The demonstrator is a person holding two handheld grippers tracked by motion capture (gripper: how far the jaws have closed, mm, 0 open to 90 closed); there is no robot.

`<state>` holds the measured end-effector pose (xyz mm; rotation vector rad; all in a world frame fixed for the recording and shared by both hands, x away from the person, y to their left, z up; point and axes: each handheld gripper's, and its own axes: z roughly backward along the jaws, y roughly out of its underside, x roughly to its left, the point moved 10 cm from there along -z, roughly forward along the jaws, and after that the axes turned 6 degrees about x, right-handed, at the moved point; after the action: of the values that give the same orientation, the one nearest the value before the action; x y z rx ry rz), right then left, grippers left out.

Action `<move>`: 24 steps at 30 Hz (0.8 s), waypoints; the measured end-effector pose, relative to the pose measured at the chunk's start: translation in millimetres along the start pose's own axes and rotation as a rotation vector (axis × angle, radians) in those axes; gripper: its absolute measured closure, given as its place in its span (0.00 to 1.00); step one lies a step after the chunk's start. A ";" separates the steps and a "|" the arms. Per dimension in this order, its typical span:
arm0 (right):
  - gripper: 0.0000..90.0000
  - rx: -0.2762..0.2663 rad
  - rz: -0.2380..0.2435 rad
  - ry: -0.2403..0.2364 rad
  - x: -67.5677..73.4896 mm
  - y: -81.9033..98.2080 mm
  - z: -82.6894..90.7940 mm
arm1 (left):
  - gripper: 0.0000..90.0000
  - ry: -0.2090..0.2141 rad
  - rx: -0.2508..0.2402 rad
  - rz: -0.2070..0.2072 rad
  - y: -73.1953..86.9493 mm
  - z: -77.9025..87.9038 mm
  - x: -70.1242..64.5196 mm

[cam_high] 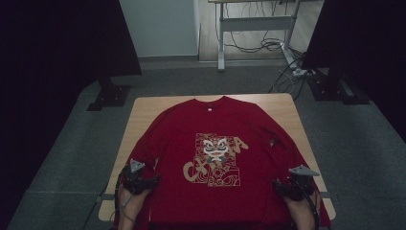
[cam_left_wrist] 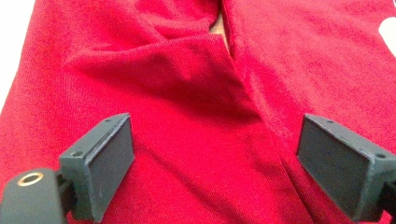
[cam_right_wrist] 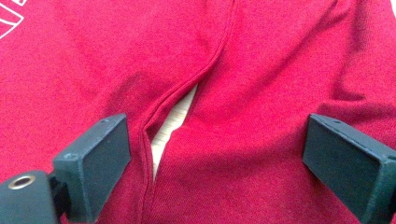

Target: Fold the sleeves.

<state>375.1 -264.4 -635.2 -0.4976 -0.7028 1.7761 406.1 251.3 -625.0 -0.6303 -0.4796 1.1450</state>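
High view: you had a red T-shirt spread face up on the desk, collar at the far edge, hem toward you and hanging off the near edge.
Long axis: it ran from you straight away, collar to hem, sleeves lying in along both sides.
Left gripper: you held it low over the left sleeve, fingers spread wide and released, fabric under them but nothing pinched.
Right gripper: same on the right side, fingers apart over the gap between sleeve and body, where a sliver of desk showed.
Handling: judging by the folds, the shirt was light, soft and limp; it would sag and slide, not break.
Where to grip: you would have done best to pinch a doubled layer at the sleeve seam or side hem, both sides level.
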 end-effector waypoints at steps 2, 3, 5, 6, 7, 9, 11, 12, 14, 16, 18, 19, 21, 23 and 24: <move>0.08 0.000 0.000 0.000 0.0 0.0 0.0 | 0.13 0.001 0.000 0.001 0.0 0.1 -0.1; 0.04 0.005 0.007 -0.010 1.1 0.3 -0.5 | 0.13 0.001 0.000 0.001 0.0 0.1 -0.1; 0.04 0.009 0.013 -0.009 1.9 0.4 -1.1 | 0.13 0.001 0.000 0.001 0.0 0.1 -0.1; 0.04 0.009 0.013 -0.009 1.9 0.4 -1.1 | 0.13 0.001 0.000 0.001 0.0 0.1 -0.1; 0.04 0.009 0.013 -0.009 1.9 0.4 -1.1 | 0.13 0.001 0.000 0.001 0.0 0.0 -0.1; 0.04 0.009 0.013 -0.009 1.8 0.4 -1.1 | 0.13 0.001 0.000 0.001 0.0 0.0 -0.1; 0.04 0.009 0.013 -0.009 1.8 0.4 -1.1 | 0.13 0.002 0.001 0.001 0.0 0.0 -0.1; 0.04 0.009 0.013 -0.009 1.8 0.4 -1.1 | 0.13 0.002 0.001 0.001 0.0 0.0 -0.1; 0.04 0.009 0.013 -0.009 1.8 0.4 -1.1 | 0.12 0.002 0.000 0.001 -0.1 -0.1 0.0; 0.04 0.009 0.012 -0.009 1.9 0.4 -1.0 | 0.12 0.004 0.000 0.001 -0.2 -0.1 0.0; 0.04 0.009 0.012 -0.009 1.8 0.4 -1.0 | 0.12 0.005 0.000 0.000 -0.2 0.0 0.0; 0.04 0.009 0.012 -0.009 1.8 0.4 -1.0 | 0.12 0.005 0.000 0.000 -0.2 0.0 0.0; 0.04 0.009 0.012 -0.010 1.8 0.4 -1.0 | 0.12 0.006 0.000 -0.001 -0.2 0.2 0.0; 0.04 0.008 0.012 -0.010 1.8 0.3 -1.0 | 0.12 0.005 0.005 -0.004 -0.3 1.2 0.6; 0.04 0.008 0.012 -0.010 1.8 0.3 -1.0 | 0.12 0.002 0.004 -0.006 -0.7 2.4 1.1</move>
<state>375.0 -262.6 -636.2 -0.4886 -0.7001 1.7930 405.5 252.6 -622.7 -0.6266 -0.4771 1.1387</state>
